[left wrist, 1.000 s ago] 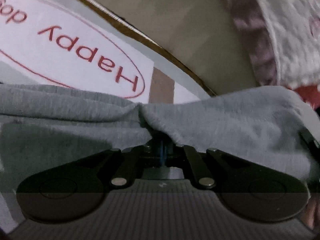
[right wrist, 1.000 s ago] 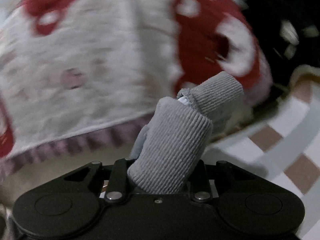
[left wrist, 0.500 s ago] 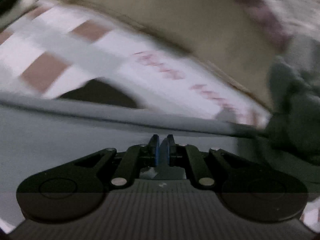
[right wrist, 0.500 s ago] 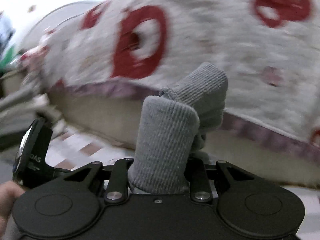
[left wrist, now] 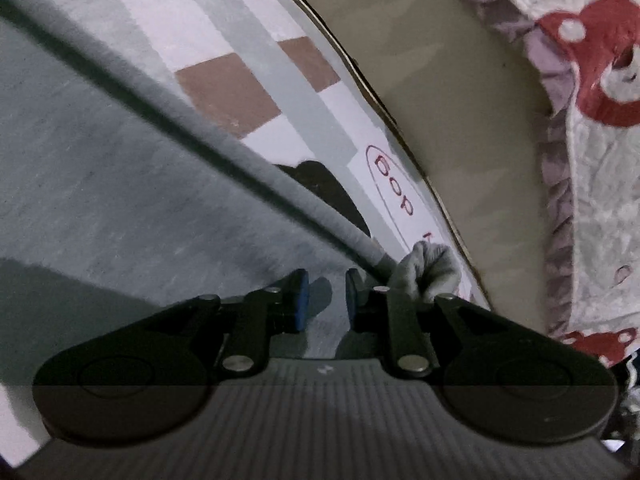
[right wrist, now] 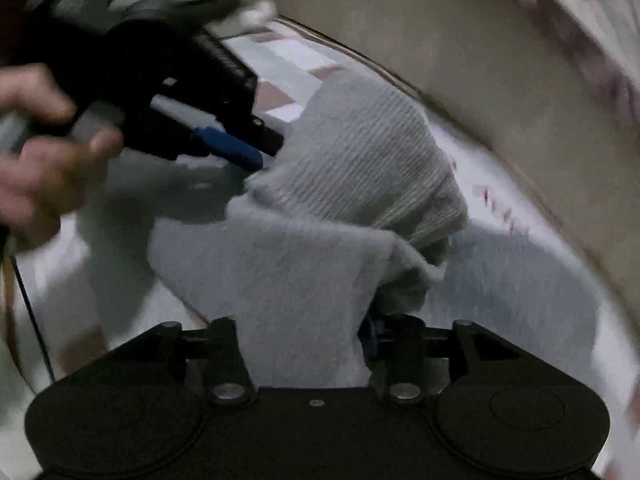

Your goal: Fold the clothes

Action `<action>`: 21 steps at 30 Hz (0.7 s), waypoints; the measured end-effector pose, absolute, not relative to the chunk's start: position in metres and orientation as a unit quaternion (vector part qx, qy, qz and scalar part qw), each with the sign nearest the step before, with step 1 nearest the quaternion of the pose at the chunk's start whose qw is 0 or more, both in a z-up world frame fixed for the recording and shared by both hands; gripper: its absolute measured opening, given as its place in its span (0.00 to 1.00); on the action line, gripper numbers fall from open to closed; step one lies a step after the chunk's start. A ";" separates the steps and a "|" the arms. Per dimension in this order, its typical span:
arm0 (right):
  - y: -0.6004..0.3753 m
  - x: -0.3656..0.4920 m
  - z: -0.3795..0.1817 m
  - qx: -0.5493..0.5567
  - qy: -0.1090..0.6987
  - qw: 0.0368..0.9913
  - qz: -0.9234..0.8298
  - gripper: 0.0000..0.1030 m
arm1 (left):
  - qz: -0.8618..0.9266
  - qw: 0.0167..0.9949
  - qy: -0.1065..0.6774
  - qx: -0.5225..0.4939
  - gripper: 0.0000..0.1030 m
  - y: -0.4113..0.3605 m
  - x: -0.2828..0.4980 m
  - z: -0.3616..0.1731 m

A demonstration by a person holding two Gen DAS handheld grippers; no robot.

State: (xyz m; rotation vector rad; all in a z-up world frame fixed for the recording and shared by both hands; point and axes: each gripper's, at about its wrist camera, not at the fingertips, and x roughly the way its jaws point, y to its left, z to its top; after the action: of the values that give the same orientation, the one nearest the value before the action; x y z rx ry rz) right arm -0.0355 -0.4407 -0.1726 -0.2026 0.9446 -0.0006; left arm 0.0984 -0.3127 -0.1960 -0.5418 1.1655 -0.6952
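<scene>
A grey garment [left wrist: 100, 200] lies flat on the patterned mat, its folded edge running diagonally. My left gripper [left wrist: 324, 300] hovers low over it with its jaws opening; only flat cloth shows beneath the blue pads and nothing is between them. The ribbed cuff [left wrist: 430, 266] is bunched just right of its right finger. In the right wrist view the same garment [right wrist: 288, 264] drapes across my right gripper [right wrist: 304, 320]. Its jaws are opening with the cloth still between the fingers. The cuff [right wrist: 372, 152] rises ahead, touching the left gripper [right wrist: 256, 152].
A checked mat [left wrist: 224, 92] with red lettering [left wrist: 394, 184] covers the floor. A beige bed base [left wrist: 440, 60] borders it on the right, with a white quilt with red bears [left wrist: 600, 80] hanging over it. A hand [right wrist: 40, 168] holds the left gripper.
My left gripper has let go of the grey cloth and parted its pads. My right gripper rolled and came down beside the left one, and its fingers spread wider around the cuff.
</scene>
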 end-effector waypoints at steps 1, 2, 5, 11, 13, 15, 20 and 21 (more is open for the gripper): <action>-0.443 -0.039 -0.165 -0.090 0.441 0.893 0.004 0.47 | -0.319 0.743 0.531 -0.254 0.19 -0.310 0.098 -0.196; -0.445 -0.042 -0.158 -0.080 0.427 0.901 0.007 0.47 | -0.325 0.741 0.528 -0.258 0.23 -0.308 0.097 -0.194; -0.467 -0.048 -0.146 -0.001 0.405 0.914 0.016 0.49 | -0.360 0.731 0.509 -0.276 0.30 -0.304 0.093 -0.184; -0.430 -0.035 -0.167 -0.127 0.403 0.907 0.000 0.55 | -0.383 0.769 0.464 -0.215 0.39 -0.303 0.082 -0.143; -0.402 -0.029 -0.170 -0.206 0.391 0.897 -0.029 0.56 | -0.380 0.787 0.449 -0.189 0.40 -0.301 0.076 -0.132; -0.386 -0.035 -0.173 -0.248 0.379 0.891 -0.021 0.67 | -0.385 0.792 0.445 -0.160 0.43 -0.300 0.070 -0.126; -0.369 -0.057 -0.184 -0.316 0.395 0.860 0.065 0.72 | -0.397 0.800 0.441 -0.086 0.45 -0.307 0.056 -0.114; -0.374 -0.065 -0.169 -0.286 0.387 0.873 0.080 0.72 | -0.405 0.801 0.434 -0.075 0.46 -0.307 0.053 -0.110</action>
State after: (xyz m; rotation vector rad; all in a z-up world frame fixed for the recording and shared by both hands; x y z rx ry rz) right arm -0.0647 -0.3745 -0.1688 -0.5976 0.8087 0.1661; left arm 0.0529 -0.3074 -0.1099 -0.1600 0.9295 -0.8686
